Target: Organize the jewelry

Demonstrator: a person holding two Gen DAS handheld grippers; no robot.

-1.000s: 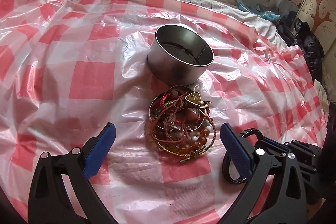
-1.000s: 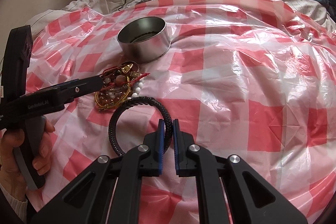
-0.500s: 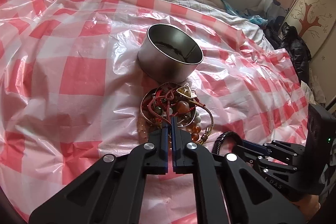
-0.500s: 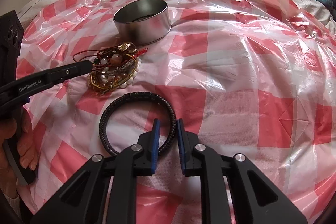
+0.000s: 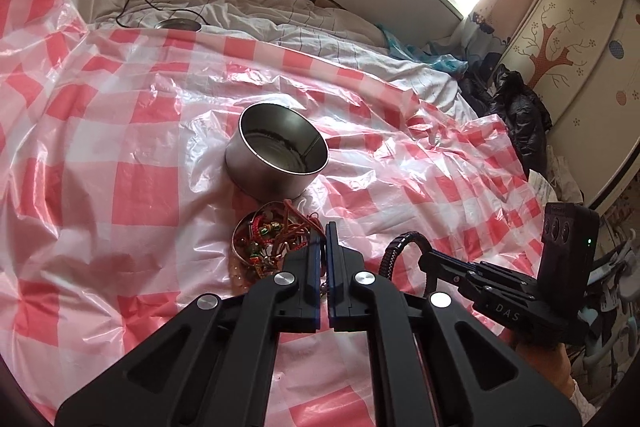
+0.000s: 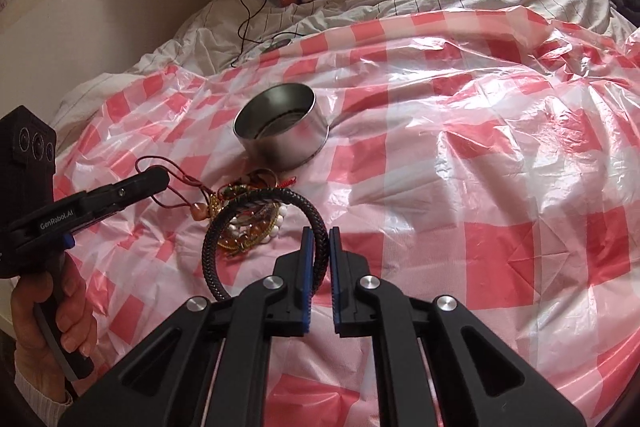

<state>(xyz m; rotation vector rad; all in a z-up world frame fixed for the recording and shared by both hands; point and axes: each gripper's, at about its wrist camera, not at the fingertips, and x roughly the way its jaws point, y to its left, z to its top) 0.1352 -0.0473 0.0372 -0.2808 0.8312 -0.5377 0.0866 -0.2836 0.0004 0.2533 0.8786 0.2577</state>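
A round metal tin (image 5: 276, 157) stands open on the red-and-white checked plastic sheet (image 5: 120, 187); it also shows in the right wrist view (image 6: 280, 131). In front of it lies a tangle of bead and cord jewelry (image 5: 268, 243). My left gripper (image 5: 323, 231) is shut on a red cord (image 6: 176, 187) and lifts it from the pile (image 6: 248, 227). My right gripper (image 6: 319, 239) is shut on a black braided bracelet (image 6: 212, 251), held raised; the bracelet also shows in the left wrist view (image 5: 394, 251).
The sheet covers a bed with white bedding (image 5: 320, 27) behind. A black cable (image 6: 244, 27) and a small metal lid (image 5: 178, 24) lie at the back. A dark jacket (image 5: 520, 115) is at the bed's right side.
My left gripper shut on the red cord and lifted it from the pile. My right gripper closed on the black bracelet again and raised it off the sheet.
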